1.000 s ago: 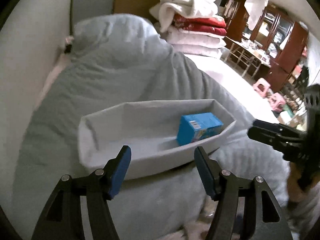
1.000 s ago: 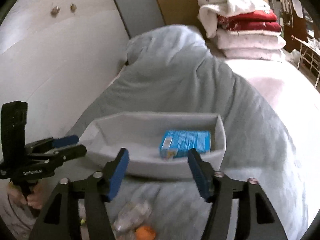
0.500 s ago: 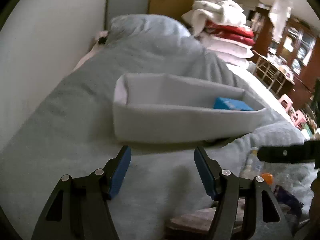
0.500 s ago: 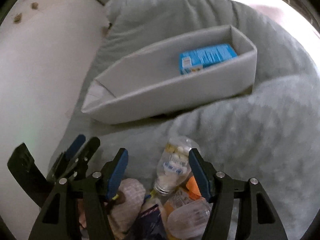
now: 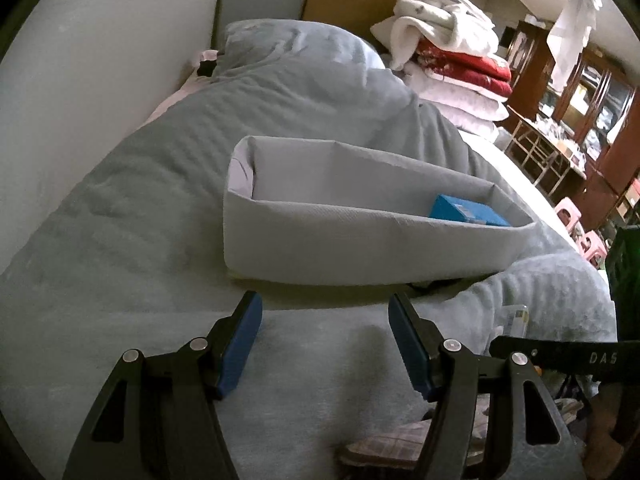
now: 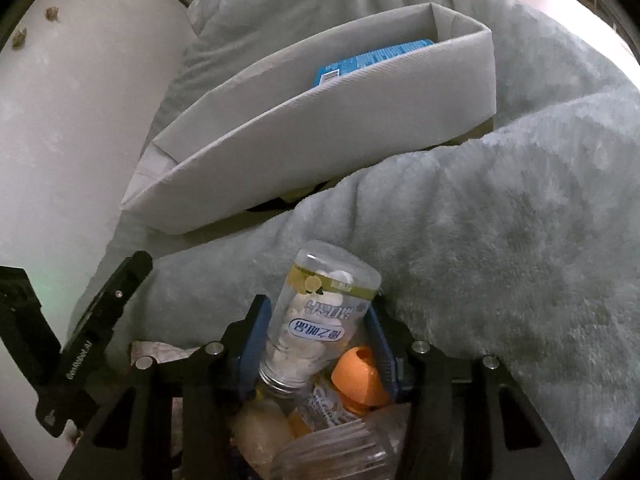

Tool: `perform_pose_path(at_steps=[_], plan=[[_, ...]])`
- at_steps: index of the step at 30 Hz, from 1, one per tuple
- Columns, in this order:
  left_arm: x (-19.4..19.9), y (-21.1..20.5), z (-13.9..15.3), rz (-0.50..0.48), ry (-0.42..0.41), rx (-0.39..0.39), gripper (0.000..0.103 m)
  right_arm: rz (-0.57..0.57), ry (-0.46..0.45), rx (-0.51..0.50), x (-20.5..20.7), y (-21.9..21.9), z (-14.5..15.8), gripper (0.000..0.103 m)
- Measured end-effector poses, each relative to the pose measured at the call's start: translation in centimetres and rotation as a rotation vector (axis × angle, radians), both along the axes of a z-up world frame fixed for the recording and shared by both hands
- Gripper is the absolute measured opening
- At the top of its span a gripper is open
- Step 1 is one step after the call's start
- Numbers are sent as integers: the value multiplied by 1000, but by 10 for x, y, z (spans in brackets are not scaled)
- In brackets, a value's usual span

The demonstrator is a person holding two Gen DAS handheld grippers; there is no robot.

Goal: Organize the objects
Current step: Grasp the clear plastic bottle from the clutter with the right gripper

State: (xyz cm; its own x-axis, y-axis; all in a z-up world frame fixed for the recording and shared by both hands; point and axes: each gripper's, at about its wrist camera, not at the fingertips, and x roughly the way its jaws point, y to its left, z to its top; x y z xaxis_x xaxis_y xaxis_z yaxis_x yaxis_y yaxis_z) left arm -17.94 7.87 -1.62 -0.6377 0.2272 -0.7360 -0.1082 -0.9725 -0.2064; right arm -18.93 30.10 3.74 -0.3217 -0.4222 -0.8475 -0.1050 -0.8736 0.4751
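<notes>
A grey fabric bin [image 5: 360, 248] [image 6: 320, 120] rests on the grey-blue blanket, with a blue carton [image 5: 460, 210] [image 6: 360, 62] lying inside at its right end. In front of the bin, a clear bottle of white tablets [image 6: 320, 312] lies in a pile of small items. My right gripper [image 6: 316, 320] is closing around it, and both blue pads look to be touching its sides. An orange cap [image 6: 358, 376] sits by the right pad. My left gripper [image 5: 324, 312] hovers open over bare blanket, holding nothing.
More clear containers [image 6: 340, 448] and a checked cloth item [image 5: 384, 448] crowd the near edge. A white wall [image 5: 80, 100] runs along the left. Stacked quilts [image 5: 452, 60] stand behind the bin. Wooden cabinets [image 5: 592, 100] and pink stools [image 5: 568, 210] fill the far right.
Both grippers sank toward the blanket in front of the bin. The right one tipped down over the pile, and its jaws narrowed around the clear bottle.
</notes>
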Motion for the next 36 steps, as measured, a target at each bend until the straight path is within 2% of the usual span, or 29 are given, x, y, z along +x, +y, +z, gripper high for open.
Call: perform_pose_path(at_steps=[4,22,30,36], plan=[[-1,1,-2,-6,-6,-6,65,-7,-16,-43,-1,6,-5,46],[-2,1,-2,-14,-16,-12,65,-2,-19,-50,2,9,0,46],[1,3,-2,-22,-7,-6,65,9,40,-80,8,10,9,46],[5,2,4,-37,22,23,65,-5,119,-80,16,17,28,43]])
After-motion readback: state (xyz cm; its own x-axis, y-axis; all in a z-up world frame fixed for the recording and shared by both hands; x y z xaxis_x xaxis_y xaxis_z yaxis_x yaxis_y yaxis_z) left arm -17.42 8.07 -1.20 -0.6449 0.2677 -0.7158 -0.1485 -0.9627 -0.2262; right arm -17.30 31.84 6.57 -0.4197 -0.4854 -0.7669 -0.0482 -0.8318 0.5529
